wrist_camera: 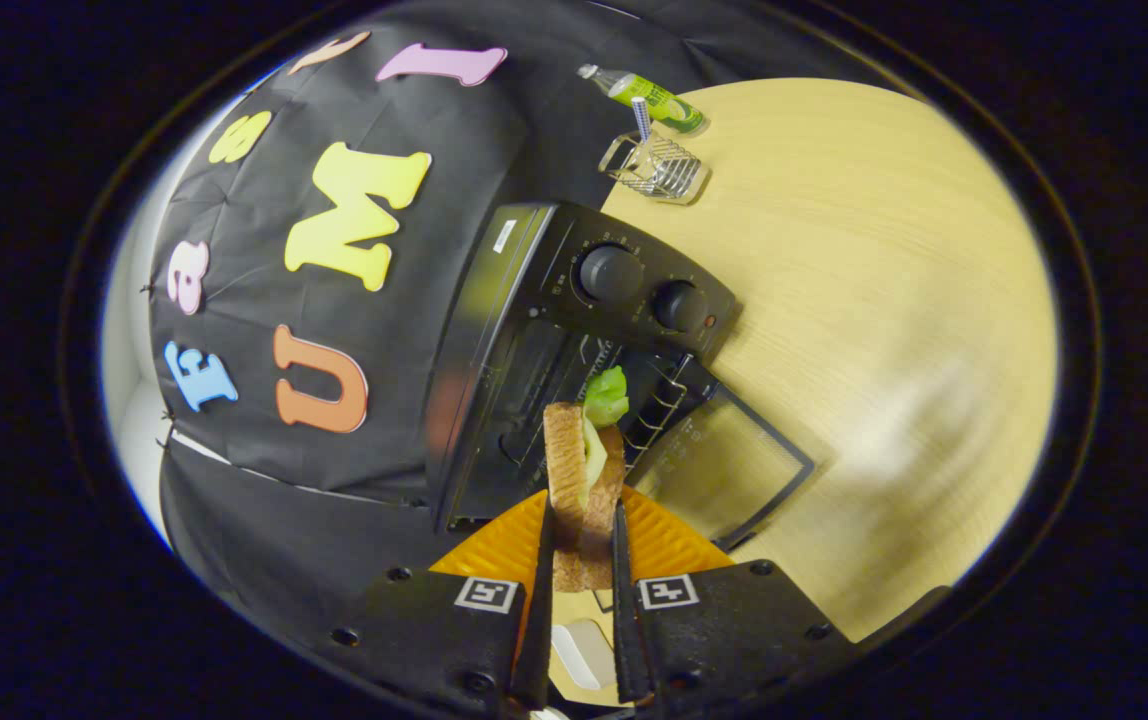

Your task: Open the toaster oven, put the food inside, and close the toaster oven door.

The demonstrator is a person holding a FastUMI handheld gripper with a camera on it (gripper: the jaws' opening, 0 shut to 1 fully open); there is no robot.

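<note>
My gripper (582, 515) is shut on a sandwich (584, 470) of two toasted bread slices with green lettuce sticking out of its far end. Both fingers (546, 560) press on the bread from either side. Just beyond the sandwich stands the black toaster oven (574, 330) with two round knobs (612, 273) on its control panel. Its glass door (729, 465) hangs fully open, lying flat toward the table. The wire rack (659, 405) inside the dark cavity shows past the lettuce. The view is rolled to the side, so the oven appears tilted.
The oven stands on a light wooden table (884, 300). Behind it rest a small wire rack holder (656, 165) and a green-labelled bottle (646, 95) lying on its side. Black cloth forms the booth wall beside the oven.
</note>
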